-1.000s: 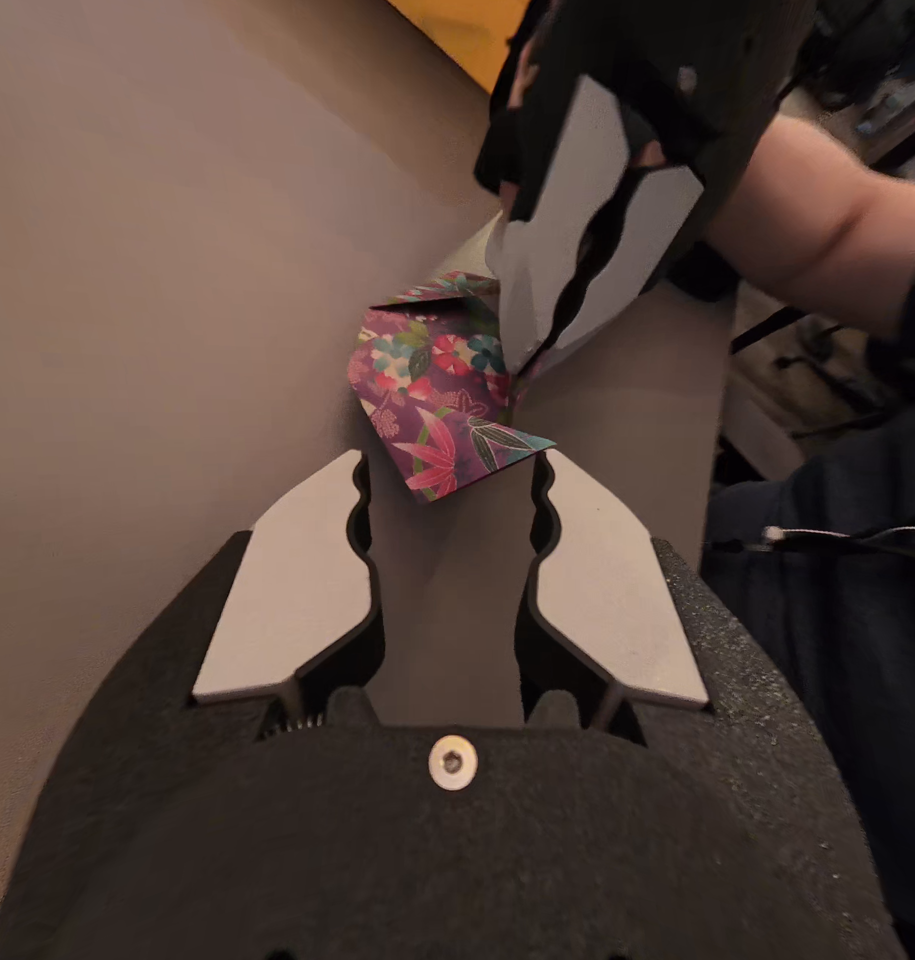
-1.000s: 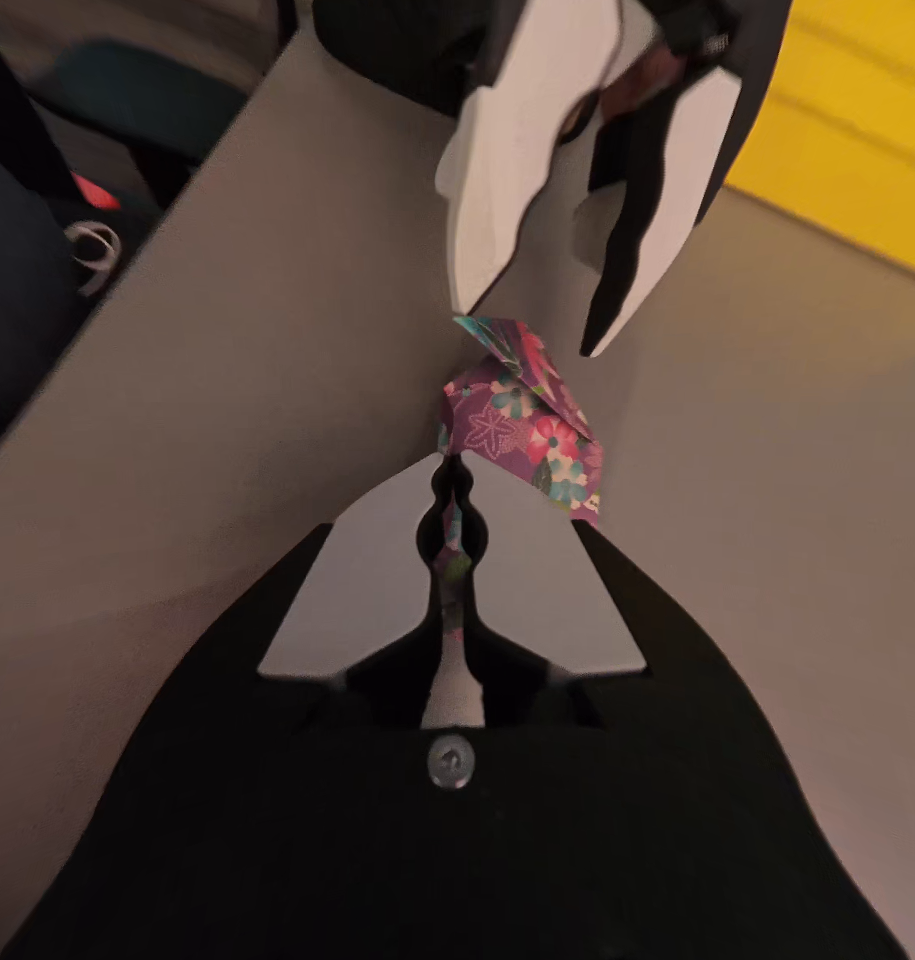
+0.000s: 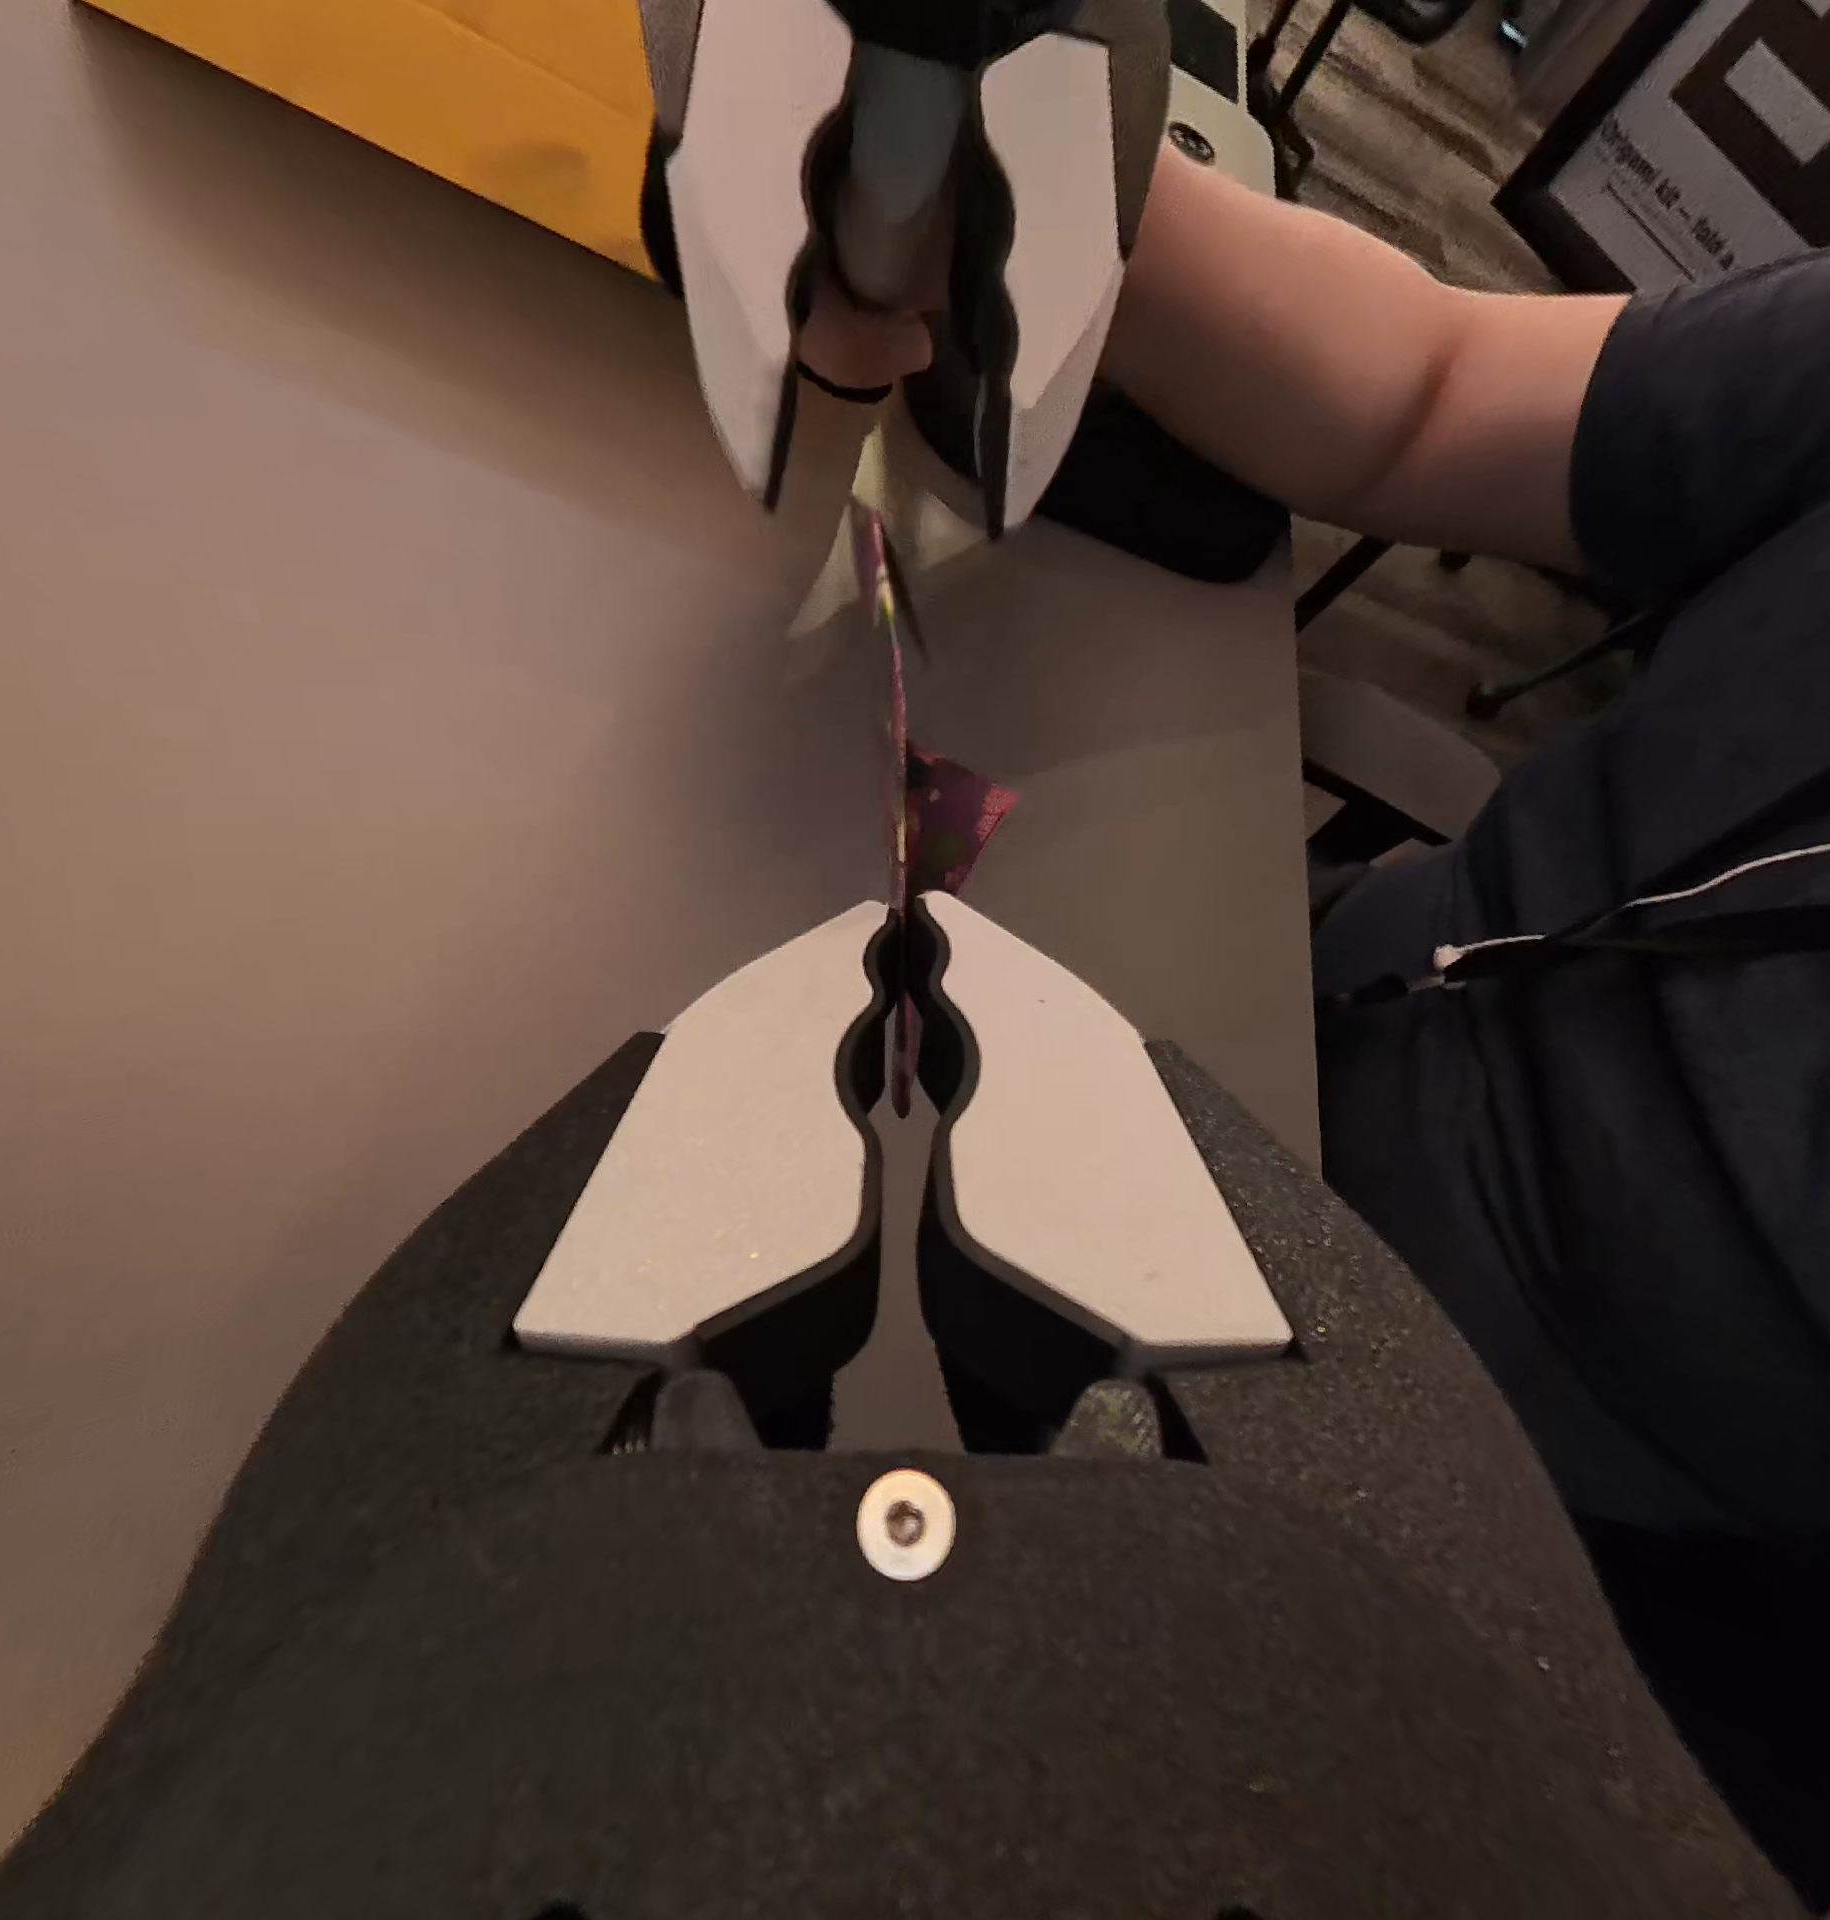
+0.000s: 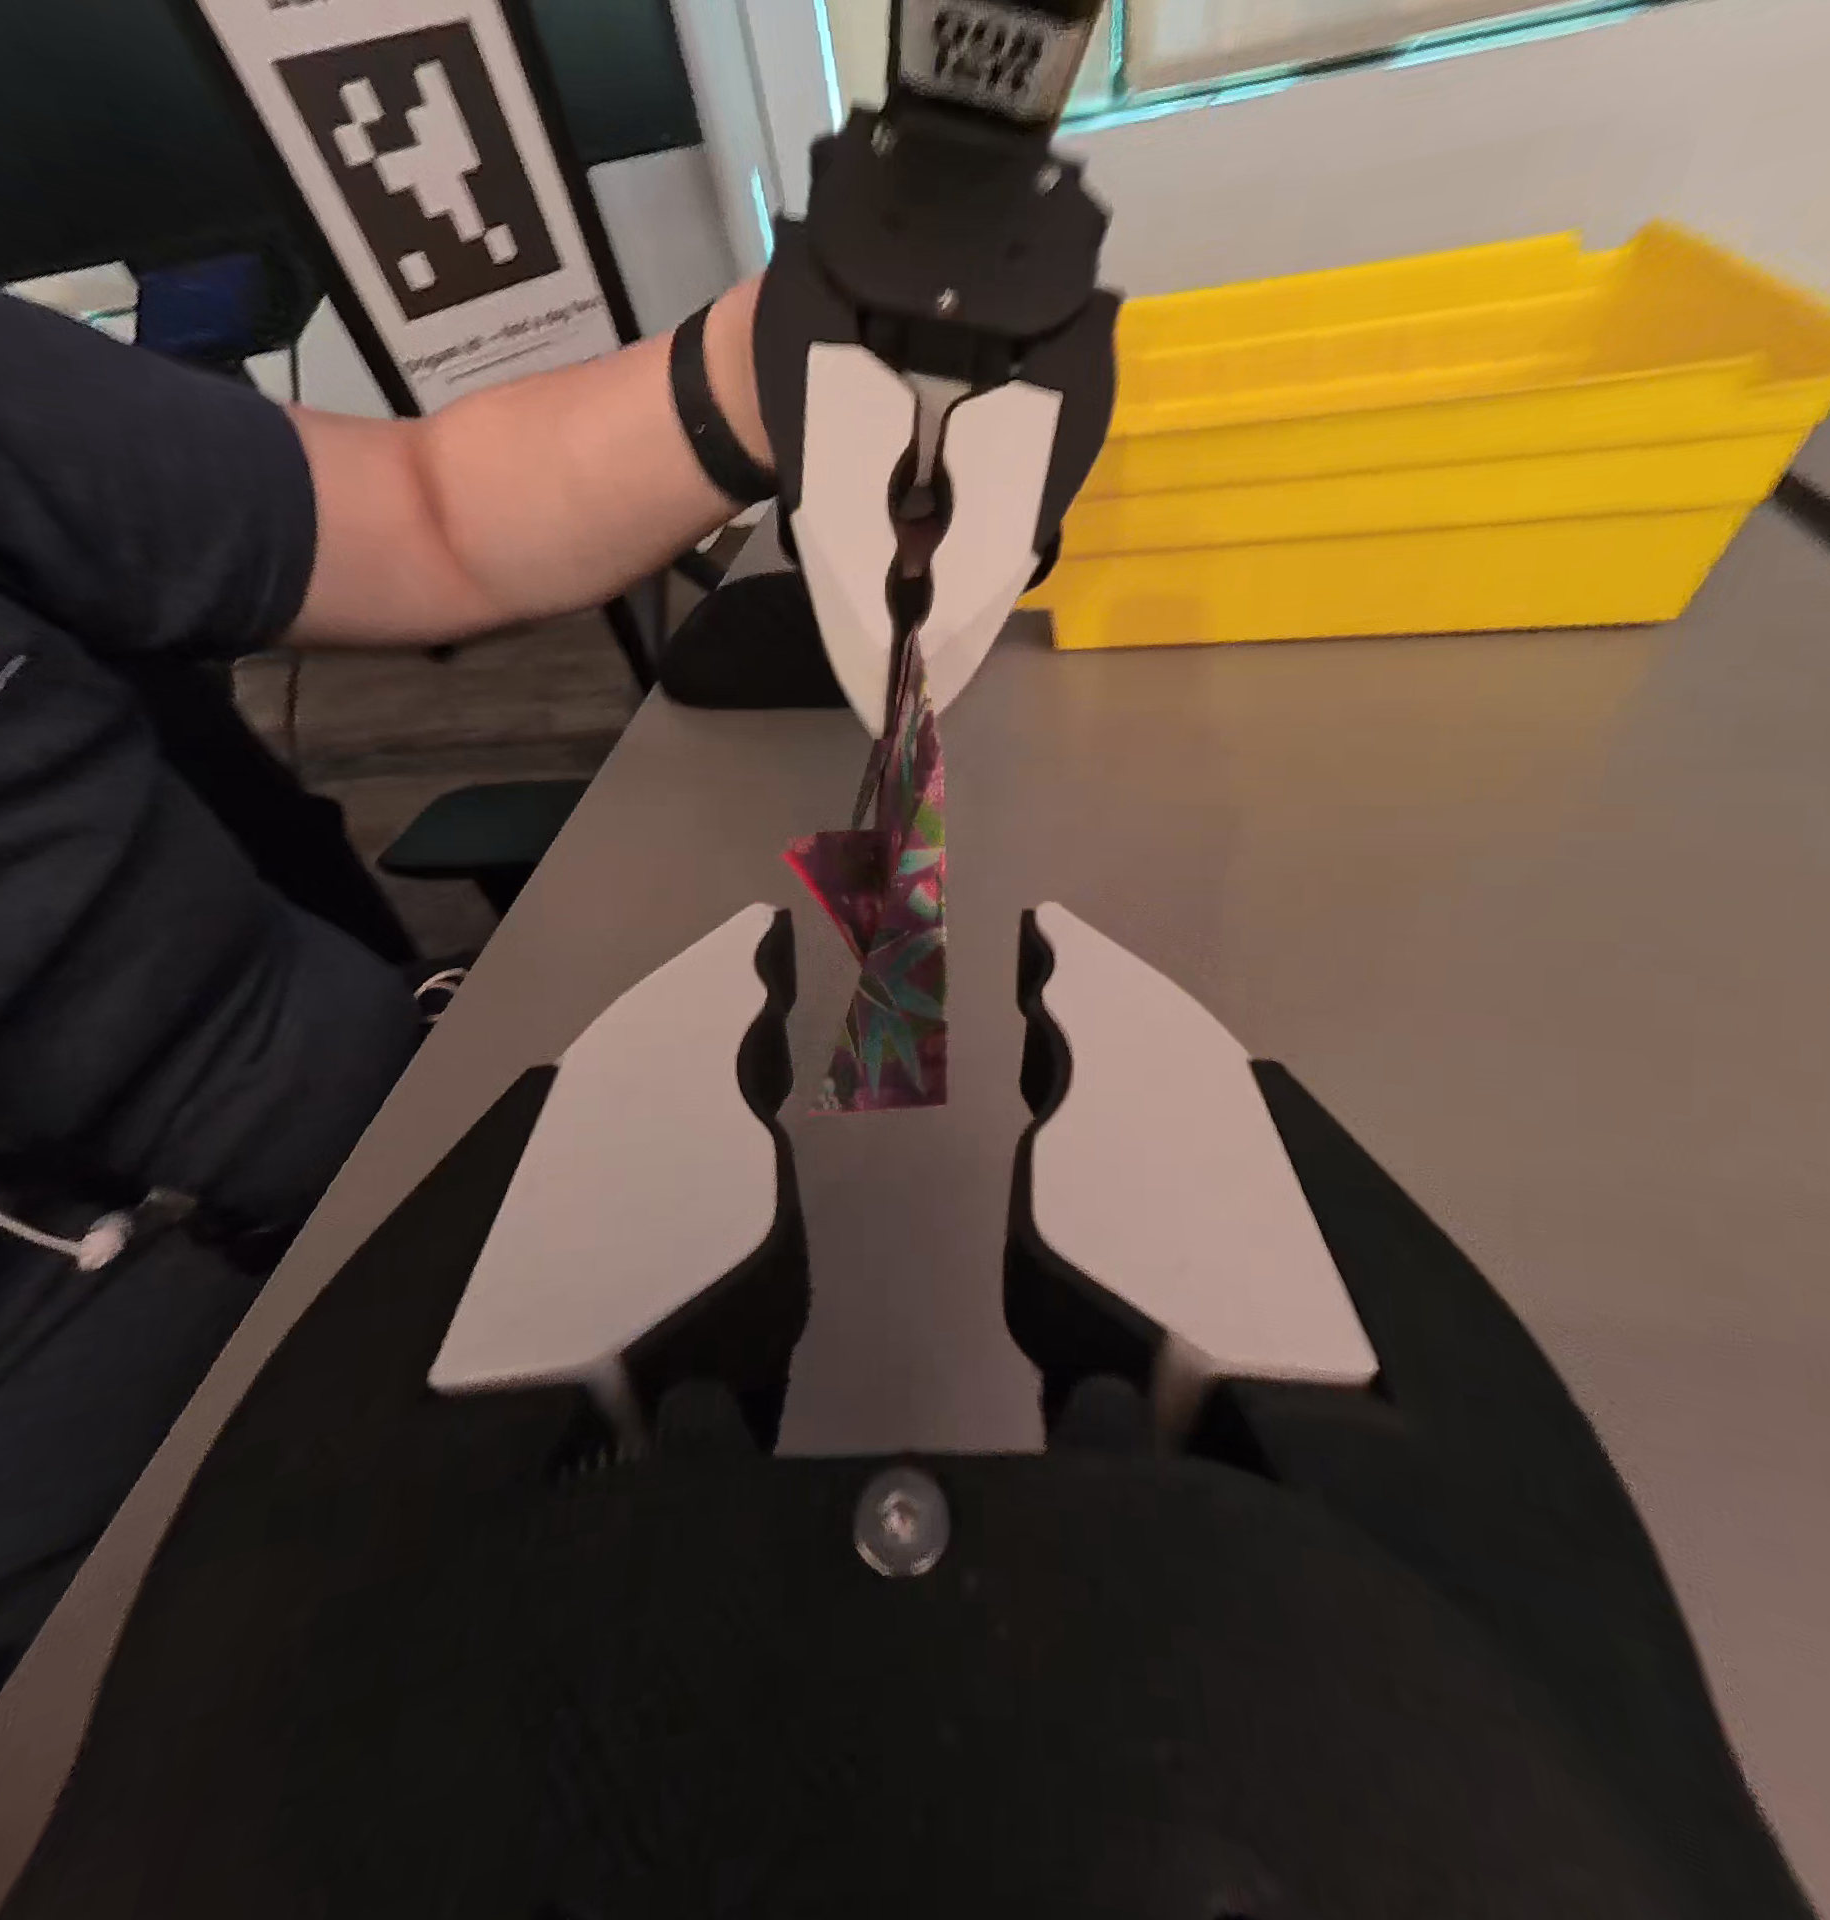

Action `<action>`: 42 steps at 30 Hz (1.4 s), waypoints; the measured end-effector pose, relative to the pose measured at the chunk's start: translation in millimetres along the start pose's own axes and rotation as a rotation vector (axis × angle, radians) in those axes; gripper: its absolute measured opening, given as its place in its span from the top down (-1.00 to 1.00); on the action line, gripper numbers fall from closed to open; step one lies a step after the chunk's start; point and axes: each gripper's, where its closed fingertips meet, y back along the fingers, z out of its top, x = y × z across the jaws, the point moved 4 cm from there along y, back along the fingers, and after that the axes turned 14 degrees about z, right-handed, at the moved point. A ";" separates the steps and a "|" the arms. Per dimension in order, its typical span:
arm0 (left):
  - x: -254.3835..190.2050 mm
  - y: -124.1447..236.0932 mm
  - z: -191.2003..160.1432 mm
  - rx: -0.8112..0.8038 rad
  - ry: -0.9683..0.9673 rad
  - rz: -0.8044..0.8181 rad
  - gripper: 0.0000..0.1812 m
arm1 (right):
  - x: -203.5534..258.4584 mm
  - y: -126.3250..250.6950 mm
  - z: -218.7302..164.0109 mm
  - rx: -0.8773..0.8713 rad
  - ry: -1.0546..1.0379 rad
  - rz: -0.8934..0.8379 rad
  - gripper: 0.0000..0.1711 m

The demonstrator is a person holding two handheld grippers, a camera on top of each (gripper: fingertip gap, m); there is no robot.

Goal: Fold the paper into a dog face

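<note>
Edgewise, the paper [image 3: 898, 831] hangs pinched in the left gripper [image 3: 903, 912]; right gripper [image 4: 903, 914] gapes.

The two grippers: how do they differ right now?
The left gripper is shut on the floral paper; the right gripper is open and holds nothing. In the right wrist view, the left gripper hangs the paper from above, while the right gripper's fingers flank it without touching. Both share white fingers and black bodies.
</note>
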 end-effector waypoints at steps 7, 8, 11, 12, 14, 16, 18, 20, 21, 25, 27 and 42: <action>4.2 -4.4 12.5 -0.038 -0.036 0.054 0.83 | 4.0 -12.0 -11.9 0.101 -0.021 0.048 0.98; 6.7 1.0 16.1 -0.078 -0.035 0.084 0.71 | 1.2 -9.8 -9.0 0.083 -0.027 0.021 0.98; 20.2 22.7 23.9 -0.219 -0.027 0.257 0.42 | -6.0 3.3 4.1 -0.047 -0.065 -0.030 0.98; 21.7 28.8 25.2 -0.275 -0.014 0.299 0.39 | -8.3 9.9 10.9 -0.125 -0.082 -0.042 0.98; 20.2 35.1 29.0 -0.403 0.049 0.331 0.42 | -6.8 22.1 25.8 -0.307 -0.130 0.012 0.98; 12.1 31.3 33.6 -0.520 0.119 0.293 0.49 | -5.4 31.6 36.2 -0.465 -0.173 0.074 0.99; 1.8 19.7 40.2 -0.618 0.177 0.221 0.54 | -3.1 35.3 41.3 -0.549 -0.192 0.131 0.99; -4.8 6.9 48.2 -0.688 0.210 0.176 0.54 | -1.6 34.2 42.8 -0.573 -0.199 0.152 0.99; -7.4 2.3 53.1 -0.733 0.217 0.157 0.54 | -0.2 32.9 43.4 -0.581 -0.201 0.170 0.99; -14.4 -8.5 70.0 -0.870 0.268 0.001 0.65 | -0.2 29.7 42.9 -0.608 -0.238 0.210 0.99; -11.0 -5.5 75.5 -0.945 0.297 -0.047 0.76 | -1.3 28.3 41.0 -0.599 -0.241 0.208 0.98; 9.7 11.9 73.9 -1.148 0.448 0.028 1.00 | -8.9 28.5 43.8 -0.625 -0.135 0.034 0.59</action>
